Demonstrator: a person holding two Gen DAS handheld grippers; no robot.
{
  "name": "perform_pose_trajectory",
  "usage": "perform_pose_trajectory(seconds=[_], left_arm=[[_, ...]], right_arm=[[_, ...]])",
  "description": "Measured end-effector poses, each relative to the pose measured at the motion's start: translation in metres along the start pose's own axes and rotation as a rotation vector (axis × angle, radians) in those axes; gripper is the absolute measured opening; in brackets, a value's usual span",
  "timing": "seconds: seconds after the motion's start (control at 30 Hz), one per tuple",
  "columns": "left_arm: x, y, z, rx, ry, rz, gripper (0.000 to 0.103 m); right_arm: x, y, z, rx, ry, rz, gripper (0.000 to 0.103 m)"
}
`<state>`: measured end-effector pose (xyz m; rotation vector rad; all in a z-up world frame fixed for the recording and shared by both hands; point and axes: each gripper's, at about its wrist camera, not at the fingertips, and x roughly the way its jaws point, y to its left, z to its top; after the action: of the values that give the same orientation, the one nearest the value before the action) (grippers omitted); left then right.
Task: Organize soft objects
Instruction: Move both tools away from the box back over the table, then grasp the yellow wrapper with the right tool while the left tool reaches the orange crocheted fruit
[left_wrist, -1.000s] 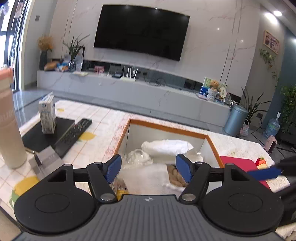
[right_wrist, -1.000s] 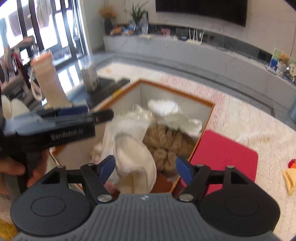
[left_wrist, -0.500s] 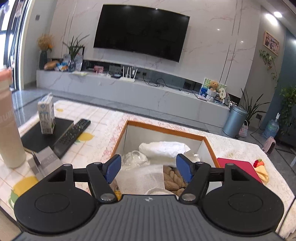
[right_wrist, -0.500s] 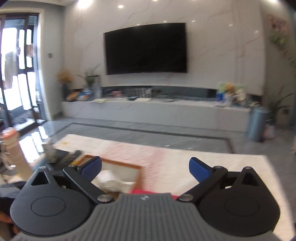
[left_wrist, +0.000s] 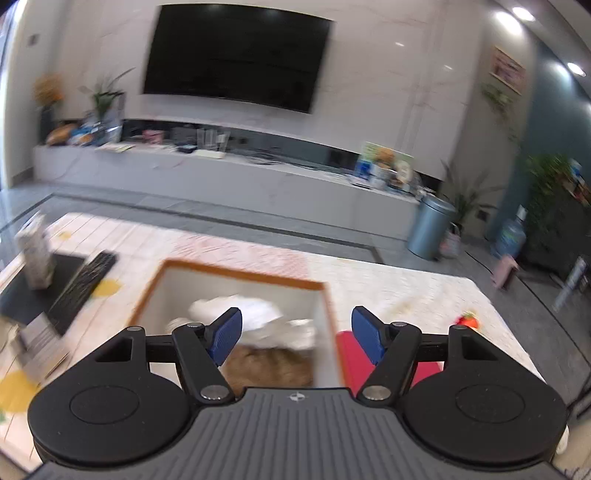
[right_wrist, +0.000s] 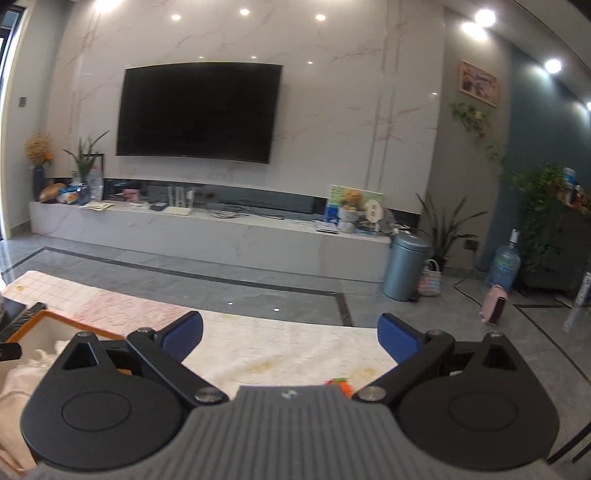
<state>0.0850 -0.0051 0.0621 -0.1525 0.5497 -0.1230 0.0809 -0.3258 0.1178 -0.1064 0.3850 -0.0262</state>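
The orange-rimmed box (left_wrist: 240, 271) holds white soft pieces (left_wrist: 243, 312) and a brown braided piece (left_wrist: 271, 365). My left gripper (left_wrist: 297, 328) hovers open over the box's near right corner, with nothing between its blue fingers (left_wrist: 225, 330); this view is blurred. My right gripper (right_wrist: 291, 332) is open wide and empty, raised and pointing across the table toward the TV wall. From the right wrist the box (right_wrist: 62, 321) lies at the lower left with white cloth (right_wrist: 18, 384) in it. A small orange and red soft toy (right_wrist: 343, 387) lies just below the right gripper.
A red mat (left_wrist: 345, 354) lies right of the box, and the orange toy (left_wrist: 468, 322) is further right. A remote (left_wrist: 83, 286), a milk carton (left_wrist: 35, 254) and a black pad sit to the left. The table's far edge drops to grey floor with a bin (right_wrist: 404, 266).
The white soft piece between my right gripper's fingers a second ago is gone; that gripper opened wider, rose and swung up and right off the box. My left gripper lifted and shifted right.
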Motion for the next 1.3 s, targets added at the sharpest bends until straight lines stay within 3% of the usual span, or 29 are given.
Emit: perform_pose_trajectory(seconds=[0.17,0.3,0.5,0.63,0.8,0.87,0.93,1.03,1.17,1.2,1.3], left_arm=[[0.021,-0.056,0.023,0.143,0.001,-0.005,0.08],[0.052,-0.105,0.029,0.257,0.048,0.014,0.08],[0.106,-0.17,0.017,0.401,0.129,-0.018,0.08],[0.148,-0.199,0.012,0.441,0.182,-0.019,0.08],[0.212,-0.225,0.022,0.364,0.356,-0.054,0.079],[0.237,-0.236,0.027,0.321,0.399,-0.084,0.079],[0.261,-0.252,0.029,0.318,0.413,-0.103,0.079],[0.293,-0.277,0.022,0.338,0.425,-0.1,0.079],[0.324,-0.303,0.01,0.362,0.412,-0.088,0.079],[0.328,-0.308,0.008,0.367,0.398,-0.09,0.079],[0.341,-0.316,-0.006,0.359,0.417,-0.098,0.079]], right_arm=[[0.019,-0.044,-0.009,0.056,0.014,-0.071,0.1],[0.05,-0.074,-0.03,0.1,0.074,-0.104,0.1],[0.141,-0.106,-0.077,0.207,0.244,-0.102,0.1],[0.2,-0.11,-0.119,0.281,0.35,-0.079,0.099],[0.25,-0.106,-0.158,0.347,0.463,-0.044,0.073],[0.262,-0.104,-0.168,0.341,0.483,-0.024,0.068],[0.271,-0.105,-0.175,0.326,0.483,-0.027,0.066],[0.285,-0.103,-0.18,0.276,0.478,-0.021,0.053],[0.282,-0.102,-0.179,0.215,0.492,0.044,0.012],[0.28,-0.104,-0.177,0.224,0.504,0.059,0.006],[0.272,-0.11,-0.174,0.204,0.528,0.047,0.002]])
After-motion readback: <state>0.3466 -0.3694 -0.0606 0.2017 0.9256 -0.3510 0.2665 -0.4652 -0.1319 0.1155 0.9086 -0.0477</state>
